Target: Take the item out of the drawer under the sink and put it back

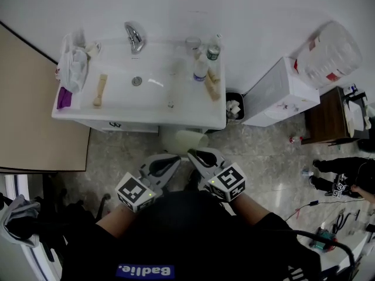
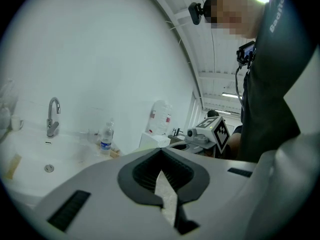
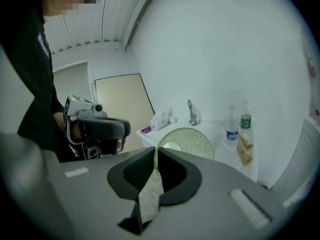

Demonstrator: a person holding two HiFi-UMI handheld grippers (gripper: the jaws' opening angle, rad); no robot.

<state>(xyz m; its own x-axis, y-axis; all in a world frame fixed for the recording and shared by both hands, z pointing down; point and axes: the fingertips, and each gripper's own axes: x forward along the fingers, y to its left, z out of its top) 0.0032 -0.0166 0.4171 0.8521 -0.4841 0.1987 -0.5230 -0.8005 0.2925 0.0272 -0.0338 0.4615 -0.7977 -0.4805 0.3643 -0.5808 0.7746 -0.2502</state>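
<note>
A pale green, see-through bowl [image 1: 183, 140] hangs in front of the white sink cabinet [image 1: 140, 120], below the basin's edge. My right gripper [image 1: 191, 153] is shut on its rim. In the right gripper view the bowl [image 3: 192, 141] stands up on edge beyond the jaws, its rim pinched between them at my right gripper [image 3: 155, 153]. My left gripper [image 1: 174, 158] hovers just left of the right one, and in its own view my left gripper [image 2: 161, 151] has its jaws together with nothing in them. A dark handle [image 1: 115, 124] marks the cabinet front; I cannot tell whether the drawer is open.
On the sink top stand a faucet [image 1: 134, 37], two bottles [image 1: 201, 70], a wooden brush [image 1: 101, 89] and a plastic bag [image 1: 73, 66]. A small bin [image 1: 234, 107], a white cabinet [image 1: 281, 92] with a water jug [image 1: 328, 54] and a brown table [image 1: 328, 119] stand to the right. A door [image 1: 29, 116] is at the left.
</note>
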